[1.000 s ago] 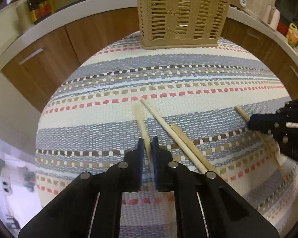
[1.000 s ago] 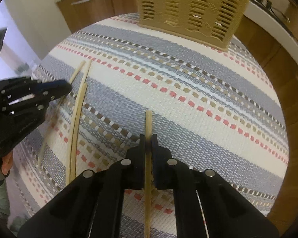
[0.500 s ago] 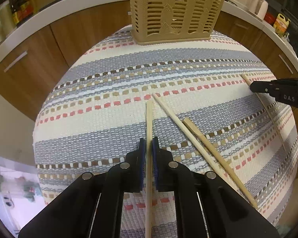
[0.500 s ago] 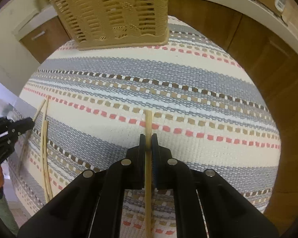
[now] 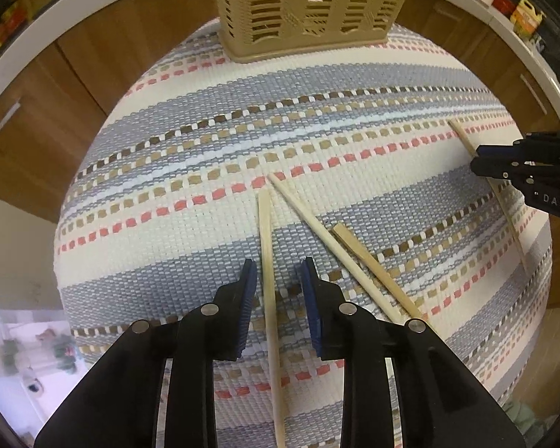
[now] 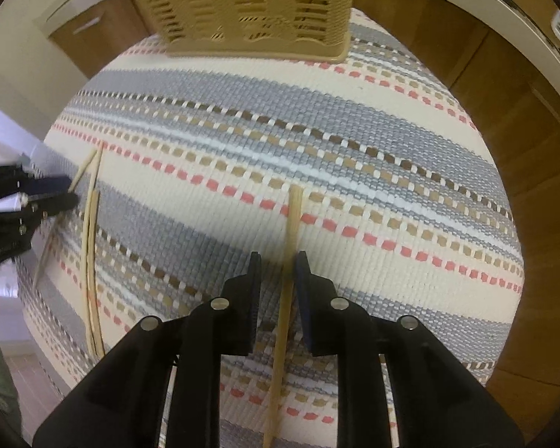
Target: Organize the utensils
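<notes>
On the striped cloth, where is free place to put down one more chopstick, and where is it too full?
Free: the wide band between the beige basket and the chopstick tips, and the cloth right of the right gripper. Crowded: two crossed chopsticks beside the left gripper.

basket (image 5: 310, 3) blocks far side, striped mat (image 5: 168, 246) open

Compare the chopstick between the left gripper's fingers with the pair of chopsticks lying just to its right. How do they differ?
The single chopstick lies alone between the opening jaws of the left gripper, no pad pressing it; the pair of chopsticks lies outside them. The single one runs nearly straight up the left wrist view; the pair slants. Both are pale wood and rest flat on the striped mat.
</notes>
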A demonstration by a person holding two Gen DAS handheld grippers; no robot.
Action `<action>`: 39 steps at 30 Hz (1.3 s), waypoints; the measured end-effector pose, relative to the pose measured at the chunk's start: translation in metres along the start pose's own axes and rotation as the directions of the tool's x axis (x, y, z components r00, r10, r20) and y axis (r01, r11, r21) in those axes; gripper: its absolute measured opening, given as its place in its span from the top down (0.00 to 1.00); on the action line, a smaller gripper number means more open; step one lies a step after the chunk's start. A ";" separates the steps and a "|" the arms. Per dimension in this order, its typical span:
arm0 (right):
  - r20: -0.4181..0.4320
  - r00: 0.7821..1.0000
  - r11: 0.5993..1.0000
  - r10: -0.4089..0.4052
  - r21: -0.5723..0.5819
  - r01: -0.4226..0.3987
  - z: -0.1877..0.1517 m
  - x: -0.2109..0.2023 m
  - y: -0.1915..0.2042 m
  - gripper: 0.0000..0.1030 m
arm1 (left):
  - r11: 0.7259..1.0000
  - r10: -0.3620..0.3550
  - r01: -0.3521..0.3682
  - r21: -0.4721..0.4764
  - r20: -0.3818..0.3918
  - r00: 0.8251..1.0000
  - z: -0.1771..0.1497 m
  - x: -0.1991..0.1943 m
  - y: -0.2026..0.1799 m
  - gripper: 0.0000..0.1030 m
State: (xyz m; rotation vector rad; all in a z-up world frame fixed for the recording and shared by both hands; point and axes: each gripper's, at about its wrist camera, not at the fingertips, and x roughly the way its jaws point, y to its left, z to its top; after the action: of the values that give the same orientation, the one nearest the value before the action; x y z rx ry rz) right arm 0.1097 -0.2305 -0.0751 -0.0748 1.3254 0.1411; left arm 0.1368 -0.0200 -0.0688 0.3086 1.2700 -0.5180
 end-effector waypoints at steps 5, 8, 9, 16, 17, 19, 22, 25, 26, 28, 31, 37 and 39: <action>0.004 1.000 1.000 0.009 0.014 -0.009 0.003 0.001 0.000 0.96 | 0.999 0.027 -0.026 0.018 -0.024 0.999 0.006 0.003 -0.007 0.77; 0.013 1.000 1.000 0.015 0.008 -0.015 0.001 0.001 0.002 0.96 | 0.998 0.058 -0.058 0.007 -0.015 0.998 0.009 0.004 -0.007 0.95; 0.017 1.000 1.000 0.020 0.004 -0.020 0.002 -0.001 0.001 0.96 | 0.998 0.066 -0.066 -0.001 -0.010 0.998 0.009 0.004 -0.006 0.96; 0.107 0.993 0.999 0.053 -0.016 -0.052 -0.007 -0.019 0.007 0.96 | 0.995 0.016 -0.005 -0.101 0.106 0.994 -0.007 -0.010 0.017 0.96; 0.126 0.990 0.998 0.056 -0.015 -0.055 -0.008 -0.025 0.008 0.96 | 0.994 0.008 0.007 -0.110 0.131 0.991 -0.008 -0.014 0.020 0.96; 0.169 0.983 0.998 0.067 -0.020 -0.065 -0.010 -0.036 0.007 0.96 | 0.990 -0.007 0.032 -0.134 0.183 0.983 -0.011 -0.026 0.024 0.96; 0.239 0.968 0.997 0.079 -0.024 -0.075 -0.010 -0.056 0.007 0.96 | 0.987 -0.011 0.056 -0.151 0.284 0.959 -0.013 -0.053 0.026 0.96; 0.298 0.950 0.996 0.094 -0.031 -0.089 -0.008 -0.074 0.005 0.96 | 0.986 -0.016 0.079 -0.149 0.381 0.924 -0.010 -0.080 0.026 0.96; 0.324 0.942 0.996 0.088 -0.033 -0.082 -0.008 -0.081 0.006 0.96 | 0.986 -0.010 0.078 -0.148 0.414 0.910 -0.010 -0.090 0.026 0.96; 0.362 0.929 0.997 0.079 -0.042 -0.068 -0.007 -0.091 0.006 0.96 | 0.986 -0.002 0.081 -0.148 0.467 0.884 -0.007 -0.108 0.016 0.96; 0.427 0.901 0.997 0.077 -0.047 -0.063 -0.006 -0.107 0.004 0.96 | 0.984 0.005 0.092 -0.151 0.542 0.840 -0.006 -0.127 0.010 0.96; 0.549 0.832 0.997 0.077 -0.037 -0.068 0.005 -0.139 0.000 0.96 | 0.978 0.018 0.126 -0.165 0.672 0.741 0.010 -0.166 0.002 0.96; 0.580 0.811 0.997 0.078 -0.031 -0.074 0.011 -0.147 -0.001 0.96 | 0.977 0.030 0.129 -0.170 0.709 0.705 0.019 -0.177 0.001 0.96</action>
State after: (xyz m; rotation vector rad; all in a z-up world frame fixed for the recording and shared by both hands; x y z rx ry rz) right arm 0.0853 -0.2391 0.0700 0.0176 0.7092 0.2177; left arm 0.1170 0.0066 0.1060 -0.1154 0.5568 -0.4762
